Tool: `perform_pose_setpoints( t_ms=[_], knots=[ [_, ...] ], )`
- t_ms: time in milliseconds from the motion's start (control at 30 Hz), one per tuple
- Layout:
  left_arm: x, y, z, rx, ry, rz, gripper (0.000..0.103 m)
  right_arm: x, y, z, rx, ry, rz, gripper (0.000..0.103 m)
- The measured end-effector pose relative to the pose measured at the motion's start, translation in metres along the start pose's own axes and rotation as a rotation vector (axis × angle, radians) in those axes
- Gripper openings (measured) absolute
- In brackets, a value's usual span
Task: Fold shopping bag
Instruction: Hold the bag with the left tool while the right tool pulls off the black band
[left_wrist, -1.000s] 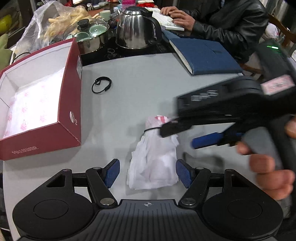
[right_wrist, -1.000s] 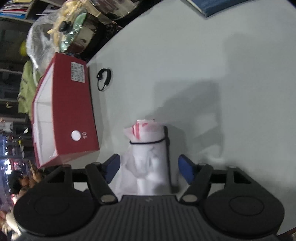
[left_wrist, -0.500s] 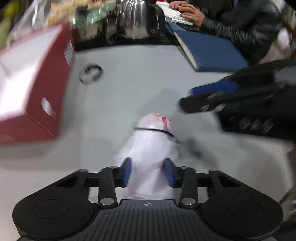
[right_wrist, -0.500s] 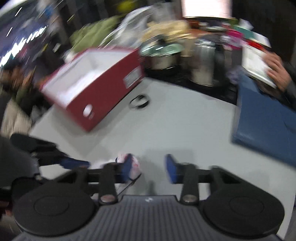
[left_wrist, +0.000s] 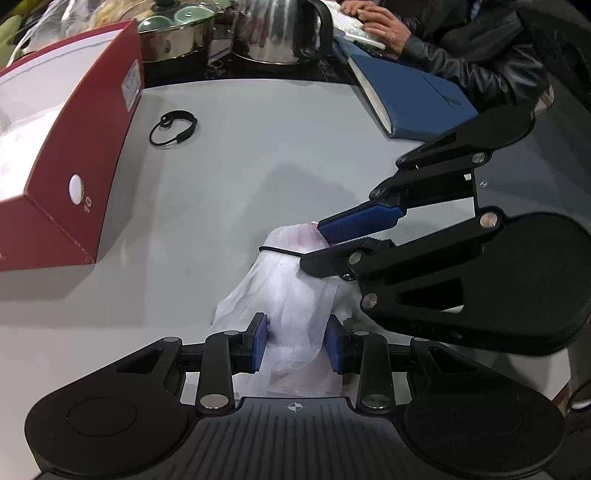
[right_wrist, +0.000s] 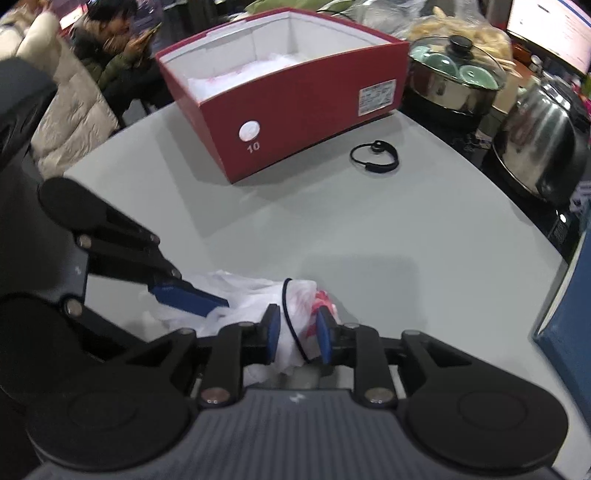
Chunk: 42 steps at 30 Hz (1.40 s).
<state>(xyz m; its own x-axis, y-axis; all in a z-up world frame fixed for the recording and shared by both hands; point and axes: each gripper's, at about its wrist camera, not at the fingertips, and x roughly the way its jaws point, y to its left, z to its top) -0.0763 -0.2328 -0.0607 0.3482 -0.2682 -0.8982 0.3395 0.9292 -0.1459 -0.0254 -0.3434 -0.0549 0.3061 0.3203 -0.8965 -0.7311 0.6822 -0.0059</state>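
Note:
A rolled white plastic bag (left_wrist: 291, 291) lies on the grey table (left_wrist: 258, 155), with a thin black elastic band (left_wrist: 279, 251) round its far, red-printed end. My left gripper (left_wrist: 295, 343) is shut on the bag's near end, its blue pads pressing both sides. From the right, my right gripper (left_wrist: 312, 243) is shut on the banded end. In the right wrist view the right gripper (right_wrist: 298, 334) clamps the bag (right_wrist: 251, 291) at the band, and one blue finger (right_wrist: 188, 297) of the left gripper lies across the bag's other end.
An open red shoebox (left_wrist: 74, 166) with white tissue stands at the left. A black loop (left_wrist: 173, 127) lies beside it. A steel pot (left_wrist: 177, 29), a kettle (left_wrist: 280, 29) and a blue book (left_wrist: 413, 99) line the far edge, where a person's hand (left_wrist: 380, 26) rests.
The left gripper came down and closed on the bag's near end. The right gripper rolled round, came in from the side and closed on the banded end.

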Motion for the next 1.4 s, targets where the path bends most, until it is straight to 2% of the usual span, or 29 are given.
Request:
perform_pose_setpoints(
  t_ms=[67, 167, 200, 233, 267, 300, 367, 433, 467, 533, 567, 633, 667, 833, 1000, 1100, 1267, 1333, 1367, 1400],
  knots=[
    [0.002, -0.003, 0.003, 0.027, 0.011, 0.009, 0.034, 0.002, 0.011, -0.003, -0.078, -0.001, -0.050, 0.013],
    [0.002, 0.000, 0.006, 0.020, 0.026, -0.004, 0.034, 0.009, 0.020, -0.011, -0.160, -0.022, -0.181, 0.013],
    [0.003, 0.001, 0.007, 0.020, 0.030, -0.010, 0.034, 0.011, 0.018, -0.012, -0.153, -0.027, -0.222, 0.005],
    [0.004, 0.002, 0.008, 0.020, 0.035, -0.016, 0.034, 0.017, 0.015, -0.013, -0.143, -0.017, -0.306, 0.000],
    [0.005, 0.003, 0.008, 0.019, 0.035, -0.018, 0.034, 0.024, 0.006, -0.014, -0.121, -0.001, -0.395, 0.000],
    [0.005, 0.004, 0.008, 0.014, 0.034, -0.022, 0.035, 0.025, -0.008, -0.014, -0.046, 0.009, -0.387, 0.000],
    [0.007, 0.006, 0.009, 0.007, 0.036, -0.028, 0.036, 0.010, -0.034, -0.013, 0.137, -0.010, -0.241, 0.000],
    [0.008, 0.005, 0.009, 0.016, 0.039, -0.027, 0.037, -0.015, -0.038, -0.015, 0.160, -0.082, -0.099, 0.002],
    [0.009, 0.004, 0.010, 0.026, 0.040, -0.023, 0.037, -0.025, -0.033, -0.015, 0.128, -0.108, -0.049, 0.009],
    [0.009, 0.002, 0.011, 0.037, 0.043, -0.021, 0.038, -0.035, -0.020, -0.015, 0.046, -0.135, 0.005, 0.028],
    [0.009, 0.002, 0.011, 0.042, 0.044, -0.020, 0.038, -0.035, -0.014, -0.014, 0.009, -0.139, 0.013, 0.043],
    [0.009, 0.004, 0.012, 0.033, 0.044, -0.025, 0.038, -0.024, -0.004, -0.015, -0.047, -0.100, 0.001, 0.022],
    [0.010, 0.004, 0.012, 0.029, 0.043, -0.027, 0.038, -0.018, -0.001, -0.015, -0.057, -0.075, -0.003, 0.001],
    [0.010, 0.005, 0.012, 0.031, 0.038, -0.022, 0.038, -0.002, 0.008, -0.021, -0.102, -0.030, -0.025, 0.002],
    [0.009, 0.008, 0.012, 0.028, 0.043, -0.029, 0.039, -0.002, 0.007, -0.018, -0.117, -0.022, -0.030, 0.010],
    [0.009, 0.007, 0.012, 0.031, 0.045, -0.030, 0.039, -0.002, 0.005, -0.015, -0.110, -0.014, -0.010, 0.012],
    [0.010, 0.007, 0.012, 0.038, 0.049, -0.031, 0.040, -0.001, -0.001, -0.014, -0.103, 0.004, 0.034, 0.012],
    [0.012, 0.003, 0.013, 0.069, 0.051, -0.020, 0.041, 0.003, 0.002, -0.014, -0.139, 0.024, 0.026, 0.011],
    [0.012, 0.001, 0.013, 0.079, 0.052, -0.014, 0.041, 0.004, 0.005, -0.015, -0.170, 0.032, 0.009, 0.009],
    [0.012, 0.001, 0.014, 0.079, 0.054, -0.014, 0.042, 0.006, 0.009, -0.016, -0.192, 0.041, -0.011, 0.003]
  ],
)
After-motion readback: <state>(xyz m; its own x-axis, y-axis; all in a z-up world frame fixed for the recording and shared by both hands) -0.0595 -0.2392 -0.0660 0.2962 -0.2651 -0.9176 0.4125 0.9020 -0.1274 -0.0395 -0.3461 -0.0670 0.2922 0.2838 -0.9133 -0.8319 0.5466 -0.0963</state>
